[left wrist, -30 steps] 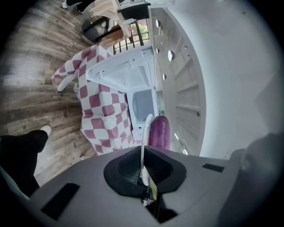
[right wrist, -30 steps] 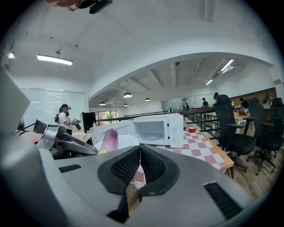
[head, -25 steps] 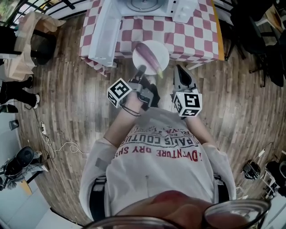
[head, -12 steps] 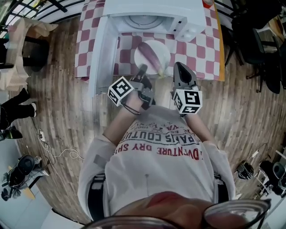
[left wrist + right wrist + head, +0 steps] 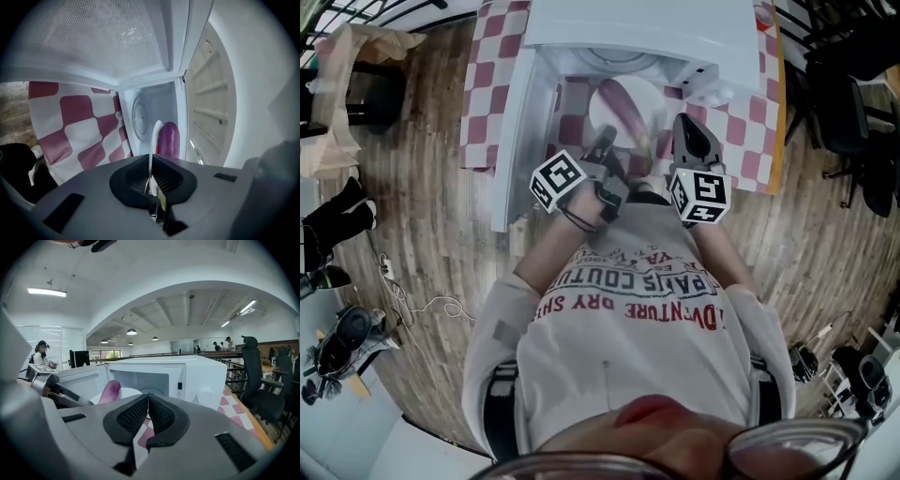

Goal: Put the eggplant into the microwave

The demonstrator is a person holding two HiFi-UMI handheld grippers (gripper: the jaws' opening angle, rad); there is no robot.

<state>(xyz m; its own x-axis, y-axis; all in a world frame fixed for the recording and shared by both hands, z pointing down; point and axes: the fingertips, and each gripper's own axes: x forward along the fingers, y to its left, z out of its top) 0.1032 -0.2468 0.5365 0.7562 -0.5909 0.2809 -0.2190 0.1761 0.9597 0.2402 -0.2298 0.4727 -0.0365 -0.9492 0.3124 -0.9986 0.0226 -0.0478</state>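
A purple eggplant lies on a white plate held level in front of the open white microwave. My left gripper is shut on the plate's near rim, and the eggplant shows just beyond the jaws. The cavity's round turntable lies straight ahead. My right gripper hangs to the right of the plate, shut with nothing between its pads. From that gripper's view the eggplant and plate sit at the left, before the microwave.
The microwave's door swings out to the left. The oven stands on a red-and-white checked tablecloth. Black office chairs stand to the right, a brown bag on a chair to the left. Cables lie on the wooden floor.
The person has stepped up to the table. Both grippers and the plate with the eggplant have moved forward, from short of the table's edge to the microwave's open mouth.
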